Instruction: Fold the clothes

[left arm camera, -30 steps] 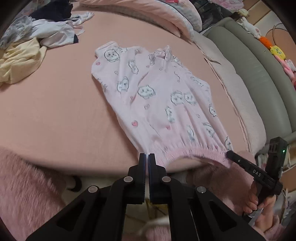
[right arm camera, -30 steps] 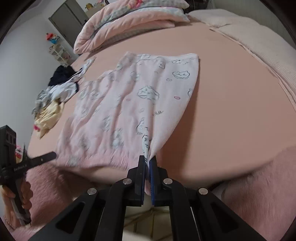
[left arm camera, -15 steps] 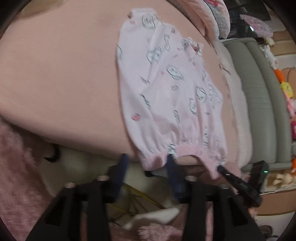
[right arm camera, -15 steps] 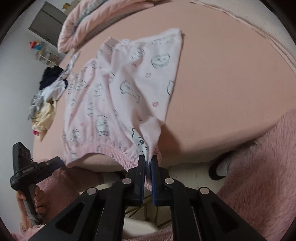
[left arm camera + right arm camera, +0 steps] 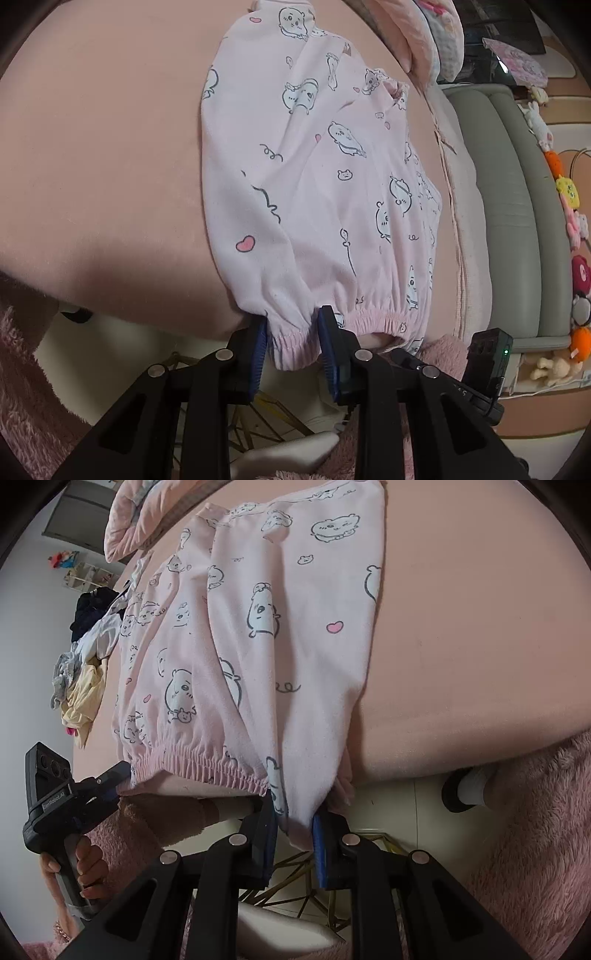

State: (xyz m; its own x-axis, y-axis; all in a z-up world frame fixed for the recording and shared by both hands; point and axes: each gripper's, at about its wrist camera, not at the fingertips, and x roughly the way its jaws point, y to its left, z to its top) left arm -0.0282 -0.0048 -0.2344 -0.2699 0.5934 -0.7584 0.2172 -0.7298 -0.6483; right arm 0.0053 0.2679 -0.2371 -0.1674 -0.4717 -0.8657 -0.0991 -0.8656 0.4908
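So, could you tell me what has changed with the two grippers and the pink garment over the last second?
The right gripper, shut on the pink garment a second ago, has opened; the hem corner now hangs loose between its fingers. The left gripper, shut and clear of the cloth before, has opened and moved in around the other hem corner. Both views have closed in on the hem. The garment stays spread on the bed, and the clothes pile is unmoved.

Pale pink pyjama top carries white cartoon animals outlined in dark grey, plus small pink hearts and squiggles. Salmon-pink bedsheet is plain beneath it. Black grippers show blue pads. Yellow, grey and navy clothes pile sits beyond.
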